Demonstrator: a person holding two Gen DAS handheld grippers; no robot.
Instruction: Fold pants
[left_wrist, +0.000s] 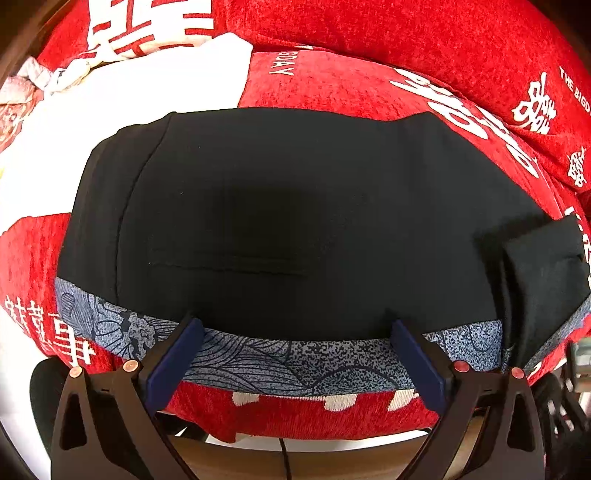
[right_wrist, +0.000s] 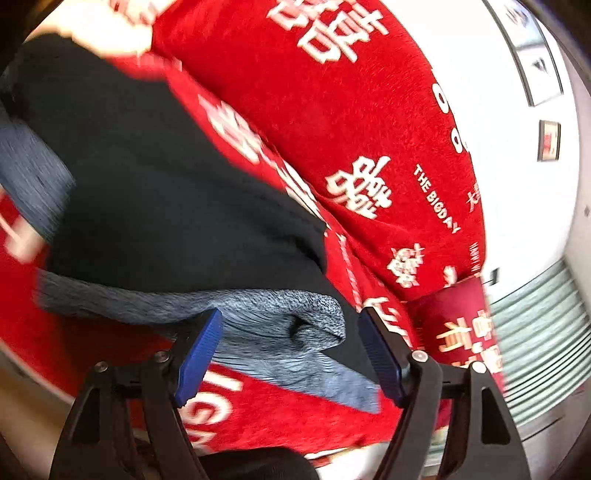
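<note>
- Two grippers, both spread wide, gripping nothing: left gripper (left_wrist: 295, 354) hovering w/ pads either side of the waistband (left_wrist: 303, 360), cloth under the gap, not pinched; right gripper (right_wrist: 290, 354) w/ waistband corner lying between the pads, not pressed.
- Lying flat on the red blanket (left_wrist: 332, 81): black pants (left_wrist: 280, 206), already looking folded into a broad block, waistband along the near edge, closest to left gripper.
- Sitting at the waistband's right end: a thicker bundle of black cloth (left_wrist: 543, 266), prob. doubled-over legs.
- Judging the handling: soft, light, limp fabric; no stiffness, sagging and sliding off itself when lifted by one point. Waistband seeming thicker, elastic-like, so firmest spot for gripping.
- Suggesting grip pts: waistband corner near right gripper plus waistband mid/left end near left gripper, catching all layers at once, else the top layer peeling away.
- Noting: plush blanket under the waistband, prob. dragging on the cloth; blur in right wrist view, so the corner's layer count hard to tell.
</note>
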